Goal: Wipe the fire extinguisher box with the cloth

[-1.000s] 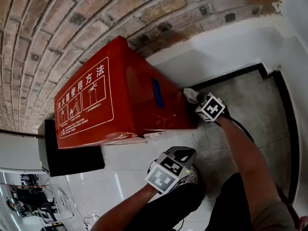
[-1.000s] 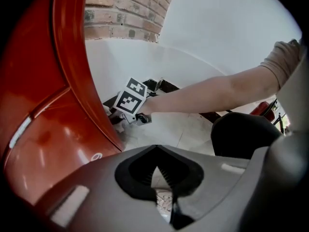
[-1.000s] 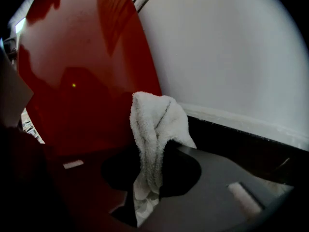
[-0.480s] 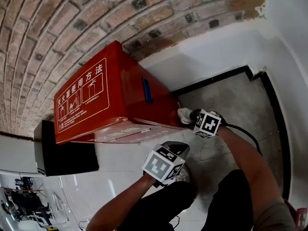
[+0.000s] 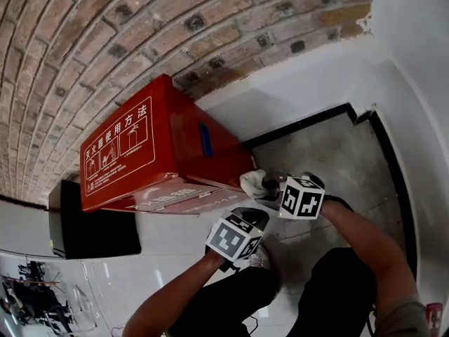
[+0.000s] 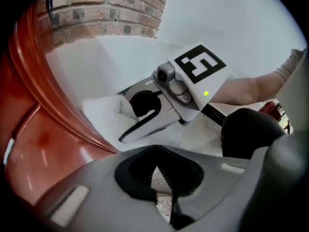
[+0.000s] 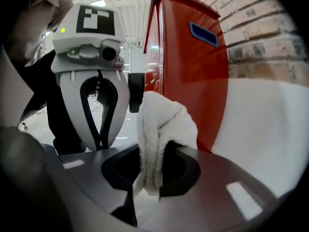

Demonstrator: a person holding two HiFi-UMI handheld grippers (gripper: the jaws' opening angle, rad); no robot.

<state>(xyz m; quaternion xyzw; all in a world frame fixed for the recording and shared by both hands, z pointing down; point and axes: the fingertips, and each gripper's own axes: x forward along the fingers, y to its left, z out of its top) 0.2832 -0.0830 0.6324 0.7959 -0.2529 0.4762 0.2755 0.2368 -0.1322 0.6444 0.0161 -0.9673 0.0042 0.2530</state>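
- Down at 6 o'clock in the head view, closest to me, my forearm runs up to the left gripper [image 7: 100, 145]. Its jaws are pressed tip to tip with nothing between them. It hangs nose-down over the glossy white floor tiles [image 5: 175, 258].
- Just past it, toward 4 o'clock of centre, my right gripper [image 5: 262, 186] has its jaws drawn in tight on the white cloth [image 7: 161, 124]. The terry fold stands up out of the jaws and flops over at the top.
- The bunched end of the cloth sits at the near lower corner of the fire extinguisher box [image 5: 210, 163]. I cannot tell whether it presses on the red metal or stops just beside it.
- The box lies at 9 o'clock of centre in the head view. Its long axis runs from about 8 o'clock to 2 o'clock, in line with the foot of the wall, and the white printed panel [image 5: 119, 149] follows that line.
- The printed face is turned up toward my head camera. The end face with the blue handle recess [image 5: 205, 139] points toward 4 o'clock, at my right gripper.
- In the right gripper view that end face stands upright, filling 12 to 3 o'clock behind the cloth.
- At 8 o'clock, by the box's other end, a black block [image 5: 91, 223] stands on the tiles just beside it.
- At 3 o'clock lies the grey floor [image 5: 337, 160], edged with a black border.
- Farthest off, the white wall band [image 5: 302, 90] runs under the brick wall [image 5: 105, 34], which spans 9 to 1 o'clock.
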